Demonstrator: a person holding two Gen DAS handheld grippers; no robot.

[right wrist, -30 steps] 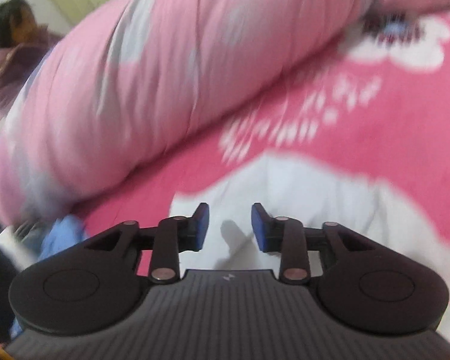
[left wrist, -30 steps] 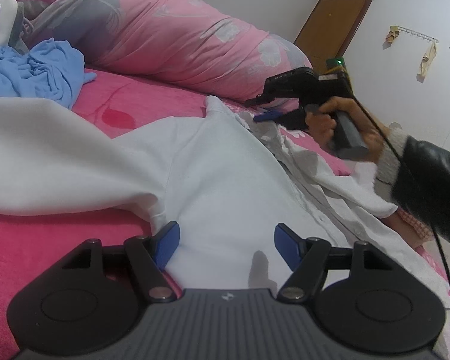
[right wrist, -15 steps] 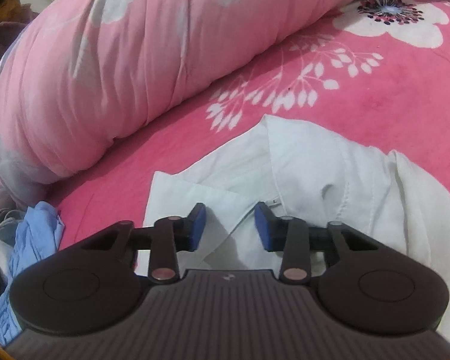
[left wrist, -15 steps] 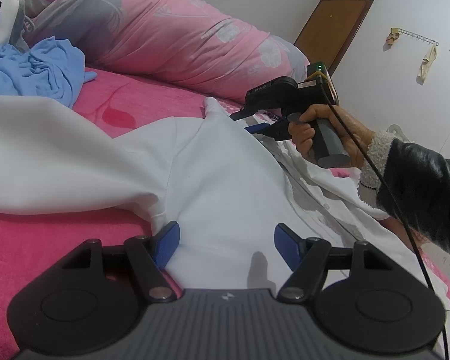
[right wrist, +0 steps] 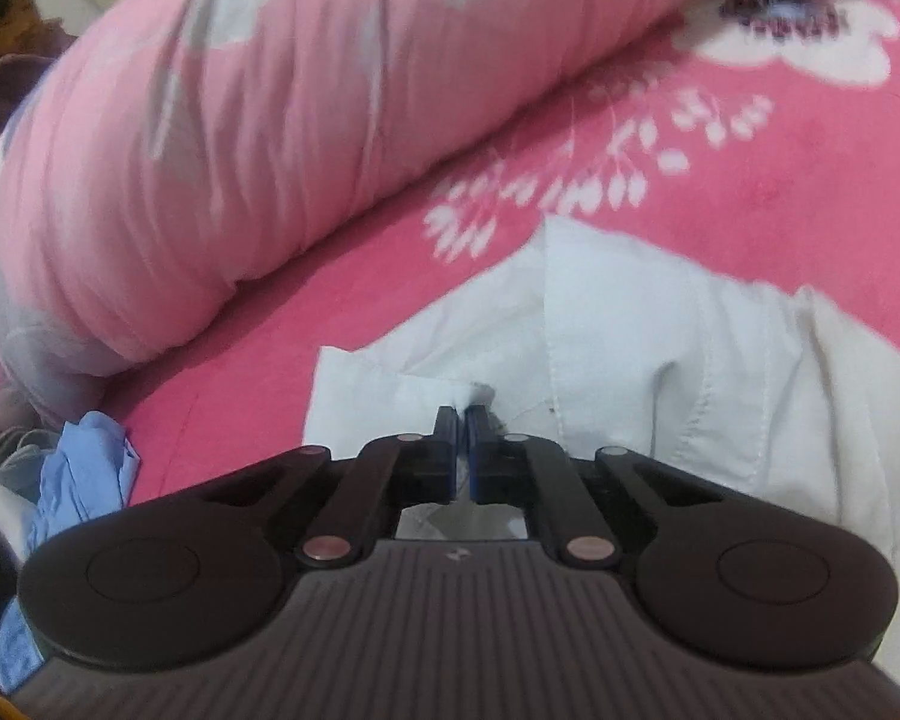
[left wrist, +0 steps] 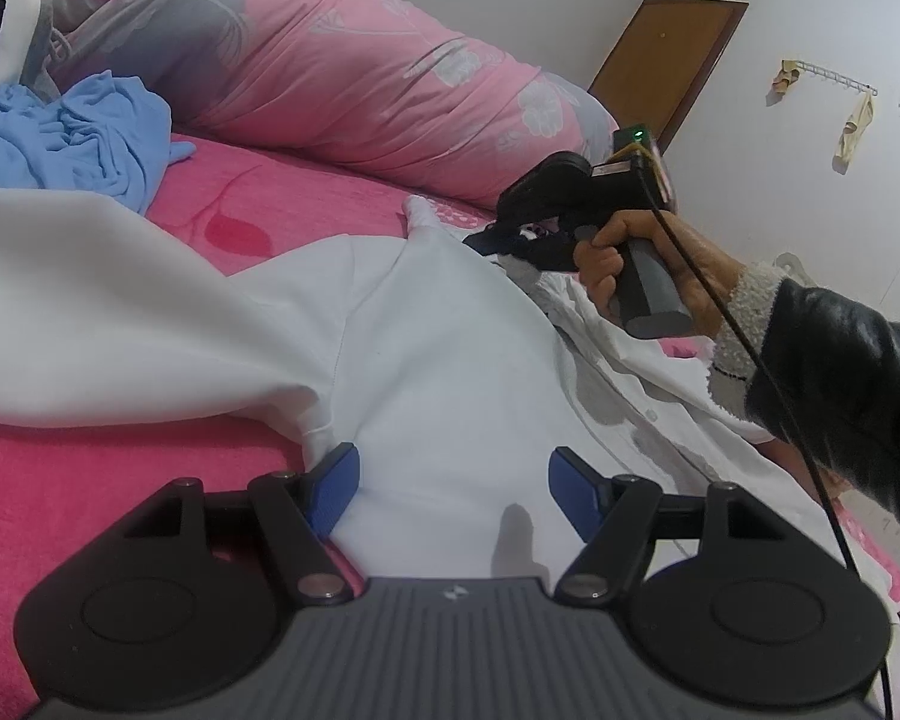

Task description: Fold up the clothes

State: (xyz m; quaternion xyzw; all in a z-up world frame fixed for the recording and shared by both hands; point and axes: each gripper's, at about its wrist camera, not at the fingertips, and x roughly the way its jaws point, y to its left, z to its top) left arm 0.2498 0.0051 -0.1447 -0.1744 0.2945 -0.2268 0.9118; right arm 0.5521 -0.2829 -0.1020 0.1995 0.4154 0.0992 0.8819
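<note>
Right gripper [right wrist: 462, 420] has just been closing and now pinches a small bunch of fabric at the collar of the white shirt [right wrist: 630, 348], its blue pads drawn together with cloth puckered up between them. From the left wrist view the same gripper [left wrist: 498, 240] shows at the far end of the shirt, held by a hand [left wrist: 636, 258] whose black leather sleeve [left wrist: 840, 372] has a fleecy cuff; a thin black cable runs down from it. Left gripper [left wrist: 453, 480] stands wide apart over the near part of the shirt [left wrist: 438, 360], its blue pads [left wrist: 336, 480] on either side of a flat stretch of cloth and pressing on nothing that can be seen. The shirt lies spread on a bed [left wrist: 90, 480] covered with a bright pink sheet printed with white flowers, one sleeve stretching off to the left. A rolled pink quilt [left wrist: 342, 72] with grey flowers lies along the far side of the bed, and a crumpled blue garment [left wrist: 78, 138] sits just beside it, near the shirt's sleeve. Behind, a brown door [left wrist: 678, 60] is set in a white wall.
</note>
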